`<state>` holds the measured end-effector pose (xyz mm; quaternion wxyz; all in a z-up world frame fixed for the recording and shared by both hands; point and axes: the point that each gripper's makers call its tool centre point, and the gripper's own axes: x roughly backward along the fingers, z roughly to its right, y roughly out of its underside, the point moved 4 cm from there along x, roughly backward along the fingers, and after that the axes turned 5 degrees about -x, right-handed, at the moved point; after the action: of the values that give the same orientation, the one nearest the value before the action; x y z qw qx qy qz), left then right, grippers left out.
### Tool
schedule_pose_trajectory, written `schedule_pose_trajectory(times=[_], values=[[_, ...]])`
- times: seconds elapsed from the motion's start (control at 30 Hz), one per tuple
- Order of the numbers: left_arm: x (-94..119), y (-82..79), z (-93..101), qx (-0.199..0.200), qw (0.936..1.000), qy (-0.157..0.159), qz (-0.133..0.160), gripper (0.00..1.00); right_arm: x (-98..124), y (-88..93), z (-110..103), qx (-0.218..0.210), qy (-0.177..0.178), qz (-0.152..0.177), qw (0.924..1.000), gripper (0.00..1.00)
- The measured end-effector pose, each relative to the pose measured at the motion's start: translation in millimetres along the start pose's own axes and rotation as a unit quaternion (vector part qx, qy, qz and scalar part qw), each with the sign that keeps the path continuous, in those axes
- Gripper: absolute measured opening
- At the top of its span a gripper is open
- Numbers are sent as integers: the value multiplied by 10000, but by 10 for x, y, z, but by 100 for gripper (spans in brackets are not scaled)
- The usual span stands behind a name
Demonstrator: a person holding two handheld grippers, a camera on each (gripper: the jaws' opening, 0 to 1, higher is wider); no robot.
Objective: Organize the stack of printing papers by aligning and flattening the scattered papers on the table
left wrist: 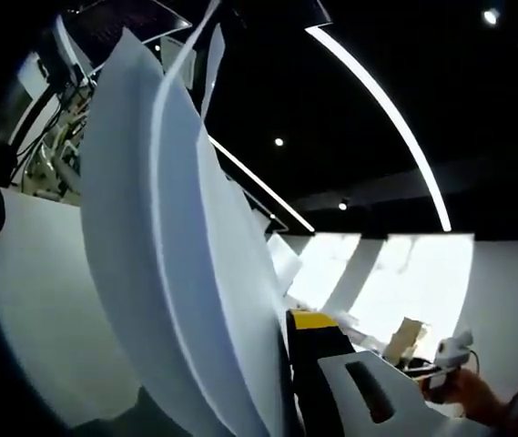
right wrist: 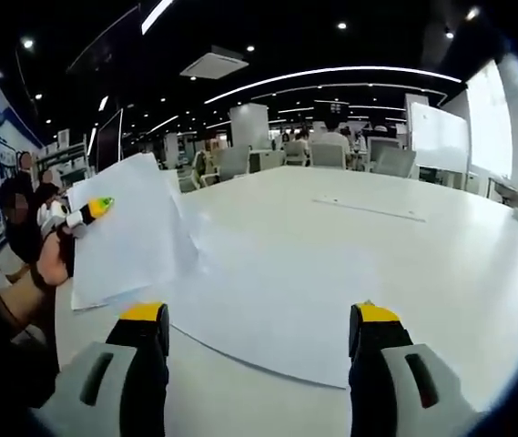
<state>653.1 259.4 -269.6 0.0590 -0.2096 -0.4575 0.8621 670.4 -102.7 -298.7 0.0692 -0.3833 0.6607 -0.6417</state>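
White table (right wrist: pixel 441 246) runs wide through a big office room w/ dark ceiling and long light strips; chairs (right wrist: pixel 327 153) and a whiteboard (right wrist: pixel 441 137) stand at the far end.

Nearest in right gripper view, the right gripper (right wrist: pixel 259 332) has its two yellow-tipped jaws well apart, nothing between them. Just beyond the tips, a loose sheet (right wrist: pixel 268 300) lies flat on the table, one corner pointing toward the camera. Further left, the paper stack (right wrist: pixel 126 237) is lifted off the table and tilted, and the left gripper (right wrist: pixel 86 214) is clamped on its left edge, w/ a person's hand (right wrist: pixel 54 259) behind it.

Left gripper view shows the same stack very close: the white sheets (left wrist: pixel 177 273) are bent in a curve and fan apart, edges not aligned, standing up between the jaws. One yellow-tipped jaw presses at the right side of the sheets; the other is hidden behind the paper. No containers are visible. Far right in this view, the right gripper (left wrist: pixel 450 350) is small, held by a hand (left wrist: pixel 472 391).
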Motion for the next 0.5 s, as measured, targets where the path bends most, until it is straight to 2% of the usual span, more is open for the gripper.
schedule_pose_trajectory(times=[0.5], values=[[-2,3,-2,42,10000,2,13,10,-1,55,44,-35,68,-65,9999,76]])
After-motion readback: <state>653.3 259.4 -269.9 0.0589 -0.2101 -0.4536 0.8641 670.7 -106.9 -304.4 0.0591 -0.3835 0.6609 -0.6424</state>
